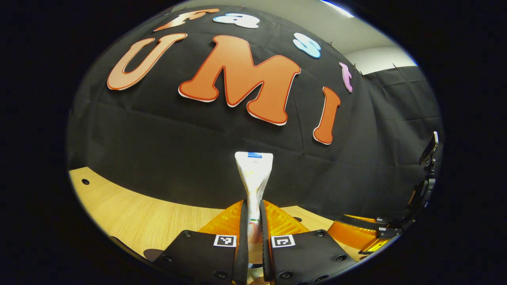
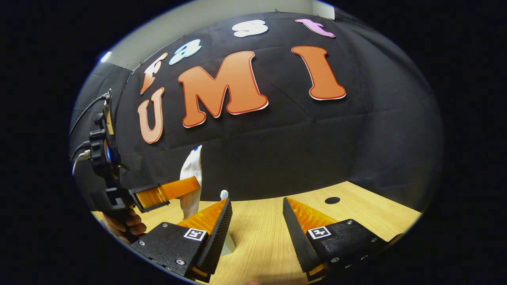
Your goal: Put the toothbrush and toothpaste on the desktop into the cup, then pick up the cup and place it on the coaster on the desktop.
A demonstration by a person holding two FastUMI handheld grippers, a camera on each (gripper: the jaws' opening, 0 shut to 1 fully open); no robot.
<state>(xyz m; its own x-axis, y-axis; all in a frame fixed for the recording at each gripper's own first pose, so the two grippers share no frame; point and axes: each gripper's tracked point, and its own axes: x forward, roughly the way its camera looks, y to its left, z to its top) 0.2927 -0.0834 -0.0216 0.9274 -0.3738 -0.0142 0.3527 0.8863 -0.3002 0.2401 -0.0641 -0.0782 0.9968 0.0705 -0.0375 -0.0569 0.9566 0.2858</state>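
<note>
The left tongs [image 1: 253,221] pinch the toothpaste tube [image 1: 254,170] mid-frame, the right tongs [image 2: 256,221] gape empty; dropping it into the cup looks next.

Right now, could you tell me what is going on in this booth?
A person holds a claw in each hand over a light wooden desktop. The left claw is shut on a white squeezable toothpaste tube, holding it upright above the desk; the right gripper view shows the same tube clamped from the side. The right claw is open with nothing between its fingers. Just behind its left finger, a small white bristled toothbrush head pokes up; what it stands in is hidden. The tube has not yet been put down.
</note>
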